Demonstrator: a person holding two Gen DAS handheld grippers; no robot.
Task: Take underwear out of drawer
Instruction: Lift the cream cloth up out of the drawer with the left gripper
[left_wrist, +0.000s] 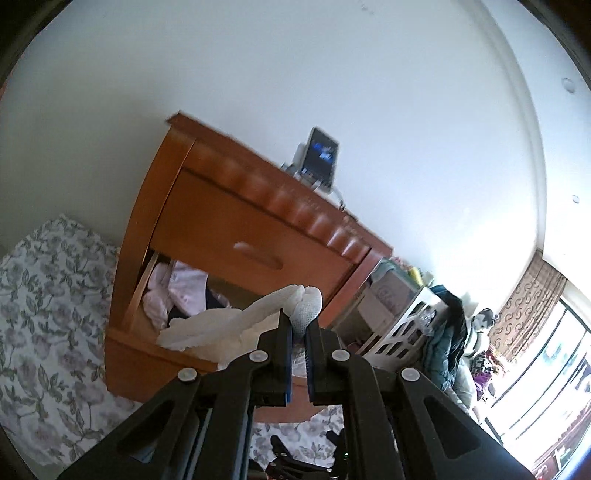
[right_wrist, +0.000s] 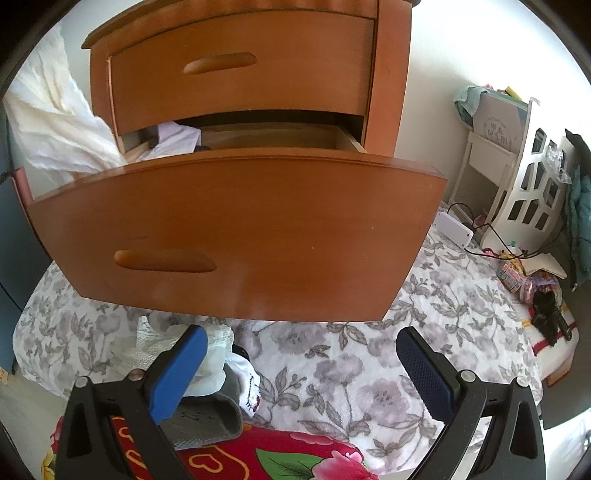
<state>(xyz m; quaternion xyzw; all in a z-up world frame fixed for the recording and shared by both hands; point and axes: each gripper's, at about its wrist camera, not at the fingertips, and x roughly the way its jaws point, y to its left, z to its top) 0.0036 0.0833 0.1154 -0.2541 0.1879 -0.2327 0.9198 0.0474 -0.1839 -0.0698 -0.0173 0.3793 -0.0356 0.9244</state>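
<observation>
You are pinching a white piece of underwear (left_wrist: 236, 325) with the left gripper (left_wrist: 298, 325), whose jaws are pressed together on a bunched end of the cloth. The garment is hanging over the open lower drawer (right_wrist: 236, 229) of the wooden dresser (left_wrist: 207, 206); in the right wrist view it is showing as a white drape (right_wrist: 59, 122) at the drawer's left corner. Its free end appears to be trailing at or just inside the drawer rim; I cannot tell whether it is fully clear.

The right gripper (right_wrist: 301, 369) is standing spread and empty above the floral bedspread (right_wrist: 369, 369), beside a small pile of garments (right_wrist: 218, 369) lying below the drawer front.

To do this step well, you should be carrying the cloth up and away until the tail clears the rim, keeping the pinch firm, since light fabric may be snagging on the pink clothes (left_wrist: 173, 291) inside the drawer.

The garment's long axis is running from the pinched end at the fingertips down-left toward the drawer's left corner, with the bunched end pointing away from the drawer.
</observation>
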